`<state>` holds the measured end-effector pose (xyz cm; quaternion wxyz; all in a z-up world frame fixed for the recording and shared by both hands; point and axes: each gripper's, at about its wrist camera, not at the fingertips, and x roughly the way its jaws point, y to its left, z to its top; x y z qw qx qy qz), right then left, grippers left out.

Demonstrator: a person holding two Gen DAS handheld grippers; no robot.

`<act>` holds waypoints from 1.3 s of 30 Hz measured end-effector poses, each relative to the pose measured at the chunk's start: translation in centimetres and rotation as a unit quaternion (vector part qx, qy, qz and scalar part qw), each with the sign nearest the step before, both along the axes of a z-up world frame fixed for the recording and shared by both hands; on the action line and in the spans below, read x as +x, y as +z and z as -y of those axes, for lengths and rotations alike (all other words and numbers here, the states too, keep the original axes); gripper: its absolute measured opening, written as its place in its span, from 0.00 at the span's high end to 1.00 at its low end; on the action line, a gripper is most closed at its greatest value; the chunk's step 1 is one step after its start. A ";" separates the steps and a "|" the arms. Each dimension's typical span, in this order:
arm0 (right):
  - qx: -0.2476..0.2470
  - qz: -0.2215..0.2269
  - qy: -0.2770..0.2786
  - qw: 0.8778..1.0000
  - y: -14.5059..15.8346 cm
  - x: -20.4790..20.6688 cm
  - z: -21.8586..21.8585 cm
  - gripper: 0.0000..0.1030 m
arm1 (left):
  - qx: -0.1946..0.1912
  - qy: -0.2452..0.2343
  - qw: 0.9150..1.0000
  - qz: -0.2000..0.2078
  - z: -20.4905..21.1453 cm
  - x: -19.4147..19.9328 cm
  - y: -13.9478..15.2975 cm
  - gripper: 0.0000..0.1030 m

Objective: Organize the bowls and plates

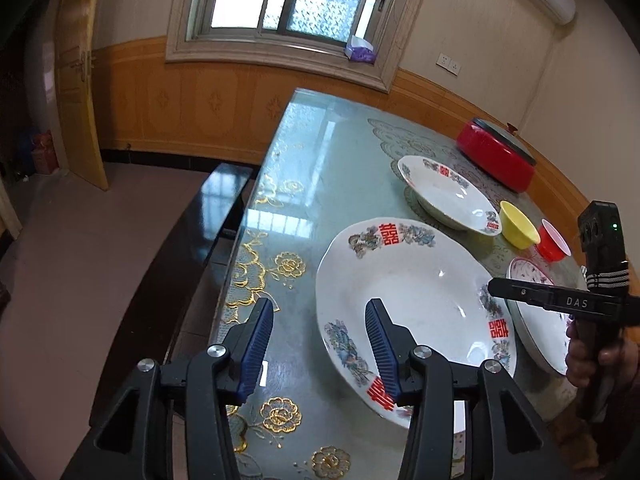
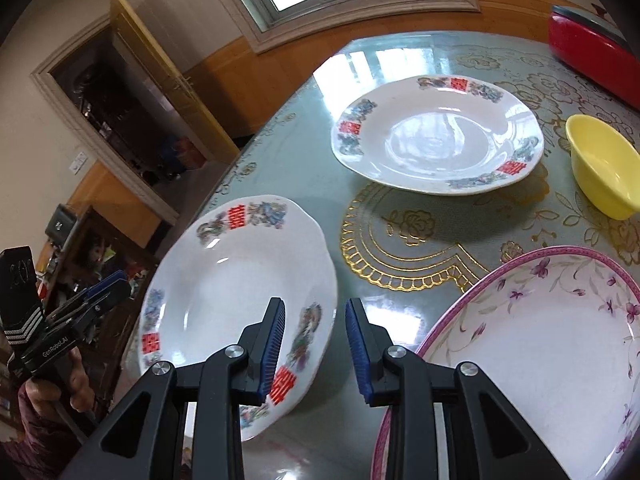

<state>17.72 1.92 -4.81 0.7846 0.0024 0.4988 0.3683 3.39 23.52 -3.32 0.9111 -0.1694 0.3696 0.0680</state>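
At the lower centre of the left view, the left gripper (image 1: 320,344) stands apart, straddling the near plate's (image 1: 416,292) rim; the right gripper (image 2: 316,344), apart, holds nothing. Grip the rim squarely, then lift level toward the far plate (image 1: 444,188).

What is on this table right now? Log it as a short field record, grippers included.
surface: glass-topped table with gold floral cloth
near plate: white deep plate with red characters, at the table's left edge
far plate: matching white deep plate, set apart
pink dish: white dish with pink rim and purple flowers
bowls: small yellow bowl, small red bowl beside it
background: red round appliance
left gripper: open, empty
right gripper: open, empty
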 end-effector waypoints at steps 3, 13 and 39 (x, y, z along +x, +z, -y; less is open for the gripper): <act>-0.002 -0.007 0.003 1.000 -0.4 0.2 -0.4 0.70 | -0.016 -0.021 1.000 -0.006 -0.2 1.0 -0.9 0.52; -0.029 -0.006 0.030 0.999 -2.0 -0.6 -2.4 0.66 | -0.039 -0.070 0.996 -0.030 1.0 3.6 -3.3 0.69; -0.079 0.091 0.058 0.991 -1.8 -2.2 -3.5 0.67 | -0.023 -0.051 0.998 -0.014 0.6 4.3 -3.3 0.71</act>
